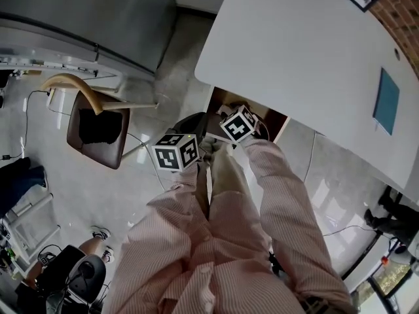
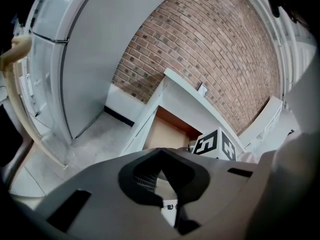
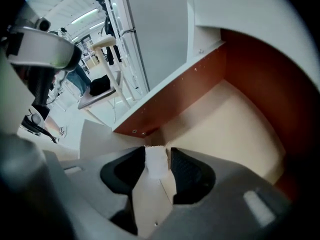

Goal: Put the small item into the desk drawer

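Small white item pinched between right gripper fingers, clamped on both its sides, held over drawer beige floor. Right arm, striped sleeve, stretched into open drawer. Left gripper jaws pressed together, nothing between them, held just short of drawer front, aimed at drawer.

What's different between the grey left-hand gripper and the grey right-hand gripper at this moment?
The right gripper has its jaws pinched on a small white item; the left gripper has its jaws meeting at the tips with nothing gripped. The right gripper points straight into the open tan-floored drawer; the left gripper sits further back from it. Both are grey with dark ribbed pads.
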`<control>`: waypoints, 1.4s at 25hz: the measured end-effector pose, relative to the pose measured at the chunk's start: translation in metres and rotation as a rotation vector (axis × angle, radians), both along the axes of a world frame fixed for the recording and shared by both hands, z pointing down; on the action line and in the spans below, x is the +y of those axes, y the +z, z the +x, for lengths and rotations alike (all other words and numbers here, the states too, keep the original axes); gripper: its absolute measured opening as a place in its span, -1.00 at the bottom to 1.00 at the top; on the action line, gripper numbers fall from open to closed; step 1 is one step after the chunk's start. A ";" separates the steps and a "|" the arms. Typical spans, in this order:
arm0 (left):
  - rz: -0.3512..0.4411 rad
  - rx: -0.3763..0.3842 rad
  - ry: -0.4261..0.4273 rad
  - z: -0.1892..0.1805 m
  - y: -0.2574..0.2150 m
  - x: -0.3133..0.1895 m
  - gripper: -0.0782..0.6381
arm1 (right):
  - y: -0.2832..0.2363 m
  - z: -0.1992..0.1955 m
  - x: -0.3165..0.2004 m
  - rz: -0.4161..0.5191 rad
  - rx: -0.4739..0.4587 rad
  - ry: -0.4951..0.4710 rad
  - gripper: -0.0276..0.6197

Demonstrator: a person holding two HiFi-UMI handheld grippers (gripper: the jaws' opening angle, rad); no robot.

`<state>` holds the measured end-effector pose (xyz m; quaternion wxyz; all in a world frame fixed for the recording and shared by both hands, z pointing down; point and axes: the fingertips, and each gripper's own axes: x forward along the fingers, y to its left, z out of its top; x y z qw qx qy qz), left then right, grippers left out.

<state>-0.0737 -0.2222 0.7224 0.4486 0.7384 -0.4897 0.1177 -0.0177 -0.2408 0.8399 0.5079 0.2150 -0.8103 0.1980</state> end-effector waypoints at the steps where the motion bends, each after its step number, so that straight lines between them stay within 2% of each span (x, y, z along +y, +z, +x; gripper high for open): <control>1: 0.004 0.001 0.002 0.000 -0.006 0.000 -0.78 | -0.005 0.002 0.003 0.008 0.003 -0.002 -0.42; 5: 0.021 0.000 0.017 0.000 -0.030 0.000 -0.78 | -0.036 0.007 0.012 0.044 -0.022 0.014 -0.73; 8: 0.045 -0.009 0.054 -0.001 -0.050 0.002 -0.78 | -0.065 0.008 0.014 0.084 -0.057 0.034 -0.88; 11: 0.068 -0.026 0.106 0.000 -0.068 0.012 -0.78 | -0.095 0.008 0.023 0.103 -0.109 0.049 -0.89; 18: 0.145 -0.022 0.132 -0.008 -0.115 0.008 -0.78 | -0.167 0.011 0.015 0.173 -0.231 0.124 -0.89; 27: 0.298 -0.031 0.182 -0.017 -0.184 0.000 -0.78 | -0.265 0.007 0.012 0.259 -0.457 0.228 -0.90; 35: 0.429 -0.031 0.197 -0.022 -0.237 -0.010 -0.78 | -0.332 0.016 0.004 0.362 -0.598 0.325 -0.90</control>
